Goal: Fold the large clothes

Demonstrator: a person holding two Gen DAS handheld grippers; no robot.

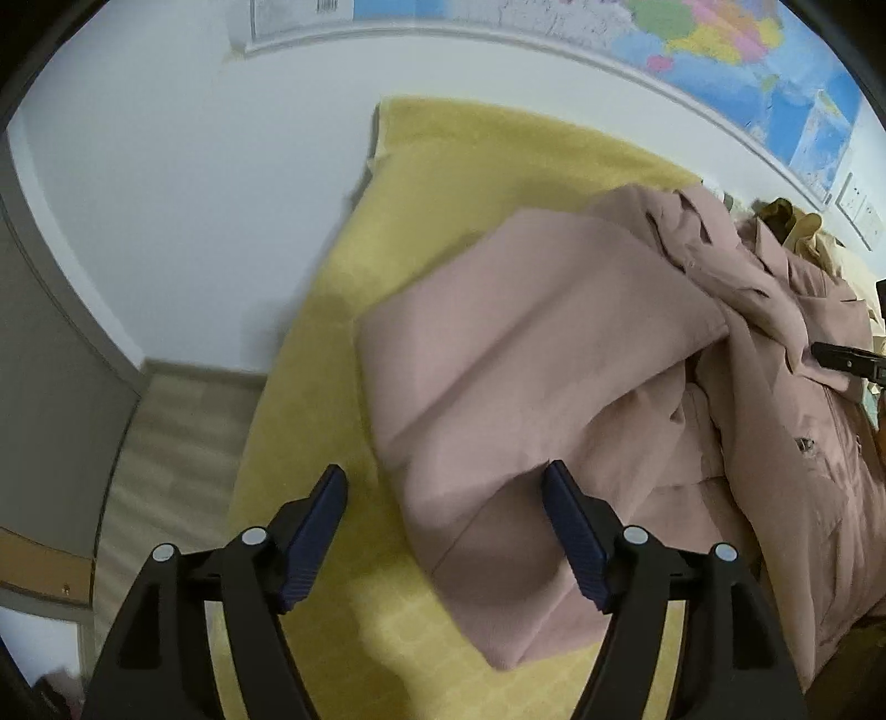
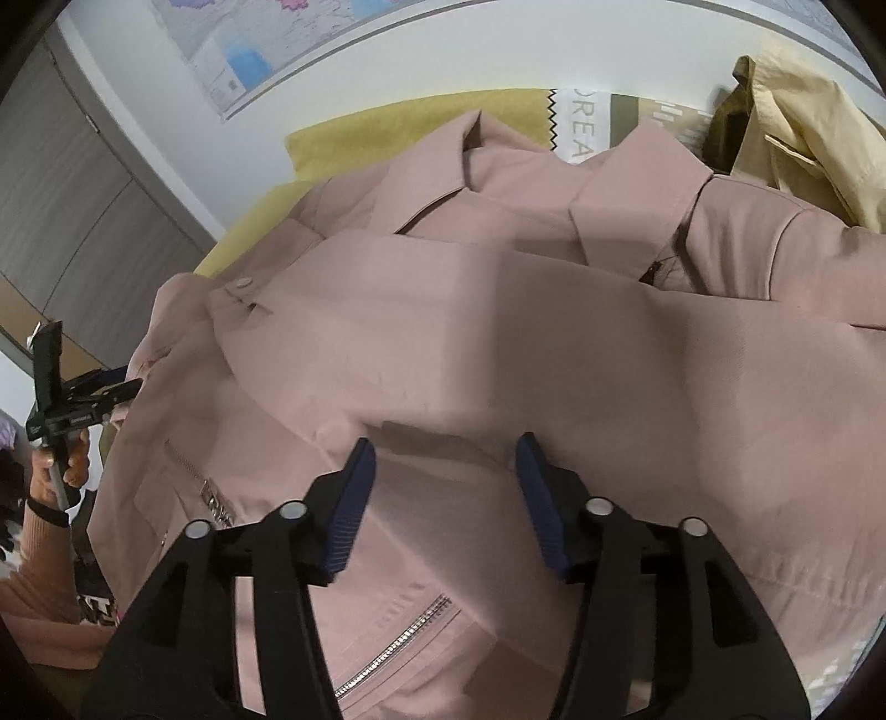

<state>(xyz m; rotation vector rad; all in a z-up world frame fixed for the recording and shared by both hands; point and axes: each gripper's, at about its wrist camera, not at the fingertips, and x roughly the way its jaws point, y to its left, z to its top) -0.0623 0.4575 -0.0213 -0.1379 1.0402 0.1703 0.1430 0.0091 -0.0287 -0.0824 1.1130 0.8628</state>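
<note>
Left wrist view. The left claw (image 1: 446, 482) points steeply down over a surface under a yellow cloth (image 1: 332, 310). Its jaws stand well apart and grip nothing. The blue pads (image 1: 313, 531) face each other across the gap. A folded edge of the pink coat (image 1: 554, 332) lies below and between the jaws, against the inner pad on the right side of the claw; the pad on the left side hangs over bare yellow cloth. The bulk of the coat spreads ahead of the claw and to its right, with a bunched sleeve and collar at its far end. The tip of the right claw (image 1: 847, 360) shows at the far right edge, over the coat. A wall map (image 1: 720, 33) hangs beyond the surface.

Right wrist view. The right claw (image 2: 446, 459) points down directly over the pink coat (image 2: 498, 332). Its jaws stand well apart with no fabric pinched between them. A folded sleeve crosses just ahead of the fingertips. A zipped pocket (image 2: 398, 648) lies below the claw, near its base. The collar lies farther ahead. A tan garment (image 2: 803, 144) sits beyond the coat, ahead and to the right. The left claw (image 2: 119, 390), held by a hand (image 2: 66, 459), is at the coat's edge far to the left; its opening cannot be read here.
</note>
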